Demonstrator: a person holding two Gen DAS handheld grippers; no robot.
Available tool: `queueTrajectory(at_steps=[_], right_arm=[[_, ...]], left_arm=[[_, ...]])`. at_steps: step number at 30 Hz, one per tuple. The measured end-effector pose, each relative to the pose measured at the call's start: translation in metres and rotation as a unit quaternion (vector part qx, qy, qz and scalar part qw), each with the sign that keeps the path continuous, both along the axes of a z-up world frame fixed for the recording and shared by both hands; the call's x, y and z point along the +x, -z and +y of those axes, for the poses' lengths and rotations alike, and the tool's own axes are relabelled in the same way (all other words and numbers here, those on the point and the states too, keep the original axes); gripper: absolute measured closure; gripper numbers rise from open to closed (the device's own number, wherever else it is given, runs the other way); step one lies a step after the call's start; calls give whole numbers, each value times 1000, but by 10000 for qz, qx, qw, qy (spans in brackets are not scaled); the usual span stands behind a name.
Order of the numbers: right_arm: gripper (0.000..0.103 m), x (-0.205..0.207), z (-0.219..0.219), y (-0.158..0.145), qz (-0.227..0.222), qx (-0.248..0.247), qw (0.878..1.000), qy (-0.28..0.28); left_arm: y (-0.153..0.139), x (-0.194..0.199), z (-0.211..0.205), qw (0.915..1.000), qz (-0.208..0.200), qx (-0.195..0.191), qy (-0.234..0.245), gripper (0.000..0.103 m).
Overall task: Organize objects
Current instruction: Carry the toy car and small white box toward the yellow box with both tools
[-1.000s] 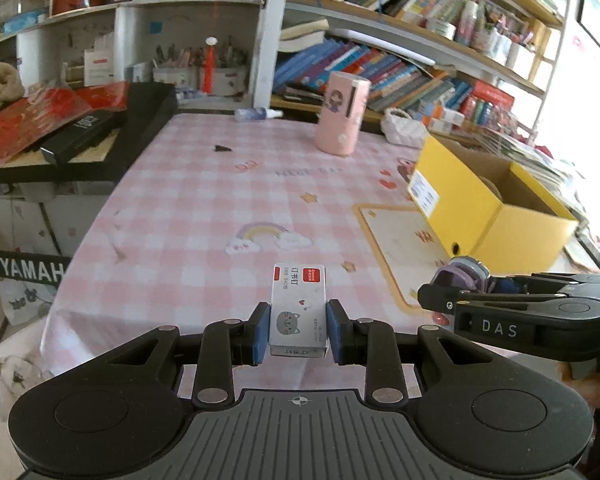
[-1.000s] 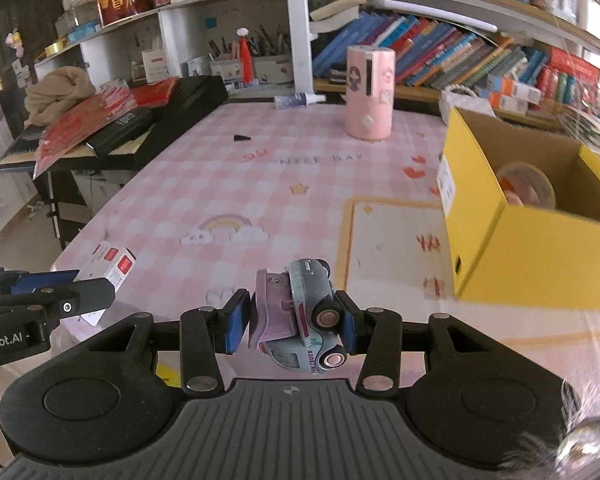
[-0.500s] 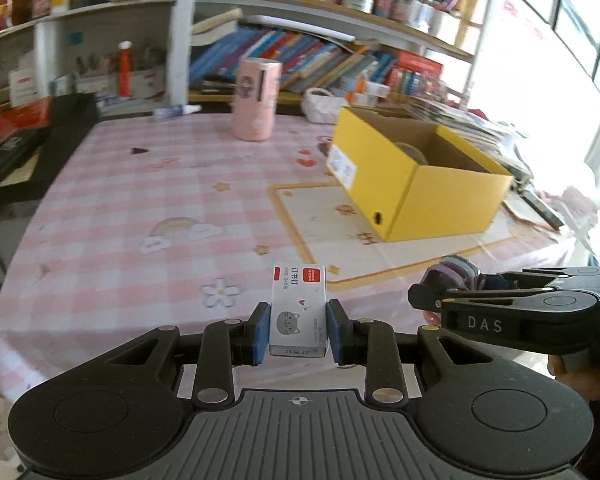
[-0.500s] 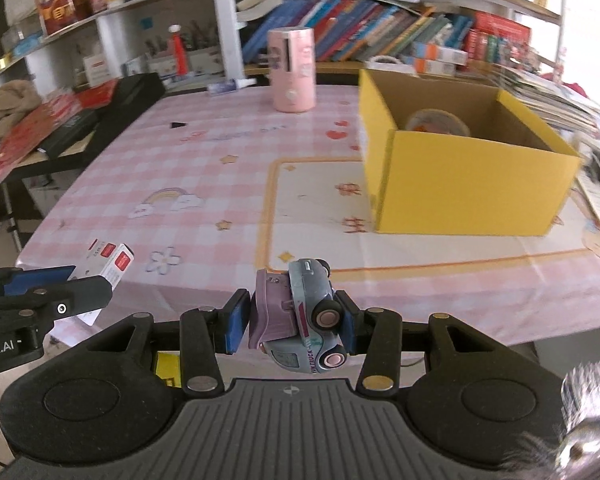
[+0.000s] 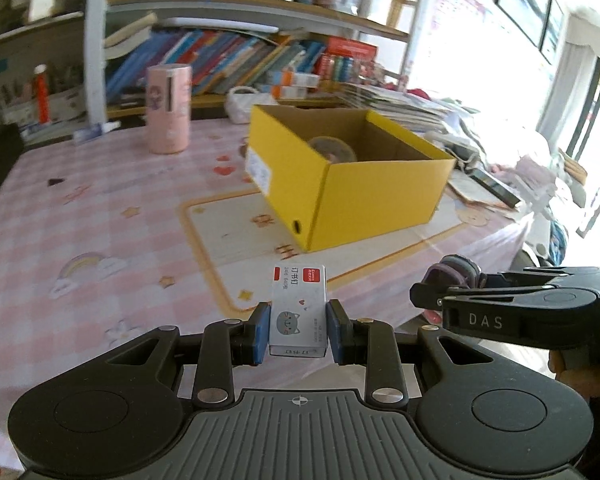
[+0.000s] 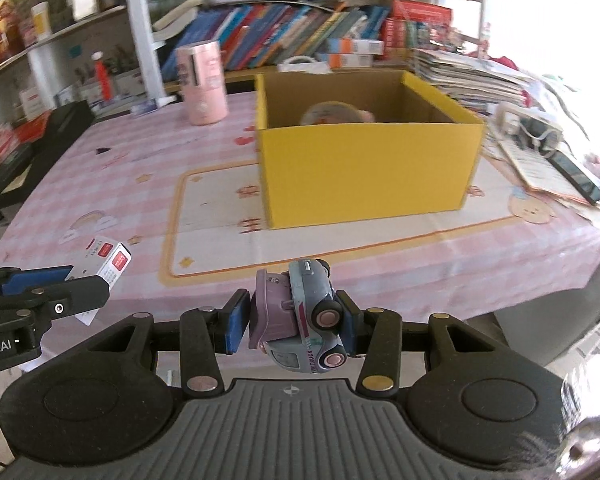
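Nearest, the left gripper (image 5: 298, 330) is clamped on a small white staple box (image 5: 298, 312) with a red label and a cat face; the blue pads press its two long sides and the box stands upright between them. Beside it, the right gripper (image 6: 292, 318) is clamped on a toy truck (image 6: 298, 320), pink and grey-blue, turned on its side with the wheels facing the right-hand pad. Both grippers are held in the air at the near edge of the table (image 6: 100, 168), which carries a pink checked cloth. Neither load touches the cloth.

Step in hand, as judged: transport. Both items are gripped and carried toward the yellow cardboard box (image 6: 368, 172), which stands open-topped on the cream mat (image 6: 212, 208) further in. A roll of tape (image 5: 332, 150) already lies inside it, toward the back.

Next move, as judged:
1. Raise each gripper above the near wall of the cardboard box.
2. Advance until the load is over the open interior, clear of the rim.
3. Part the fingers one gripper at a time, so the two do not collide over the opening.

Beyond the box stand a pink cylindrical container (image 6: 202, 82) and, furthest, the bookshelves (image 5: 260, 52).
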State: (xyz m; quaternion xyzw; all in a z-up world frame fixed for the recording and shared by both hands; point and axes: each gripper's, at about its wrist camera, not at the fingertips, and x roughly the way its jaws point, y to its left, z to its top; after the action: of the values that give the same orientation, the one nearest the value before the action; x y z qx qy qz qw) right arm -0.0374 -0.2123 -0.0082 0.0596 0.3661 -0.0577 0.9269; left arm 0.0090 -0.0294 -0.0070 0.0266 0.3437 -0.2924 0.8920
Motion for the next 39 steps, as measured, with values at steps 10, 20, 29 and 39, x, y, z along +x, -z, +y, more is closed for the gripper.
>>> queueTrajectory(at_steps=[10,20,29,39], right_arm=[[61,17,-49,-6,-64,43,9996,275],[61,43,-96,-14,-184,21,9994,300],[61,83,-144,-52,-1062,-161,9941,129],[61,162,-160,-37,-1053,-473,9909,-697]], left_arm=[[-7,20,-41,9999,-111,2,115,75],[-20,43,-88,9994,-337,-57,59,75],[-49,85,-132,9958,-836,-235,-284,75],[-39,142,-176,9955,-655,94,-676,75]])
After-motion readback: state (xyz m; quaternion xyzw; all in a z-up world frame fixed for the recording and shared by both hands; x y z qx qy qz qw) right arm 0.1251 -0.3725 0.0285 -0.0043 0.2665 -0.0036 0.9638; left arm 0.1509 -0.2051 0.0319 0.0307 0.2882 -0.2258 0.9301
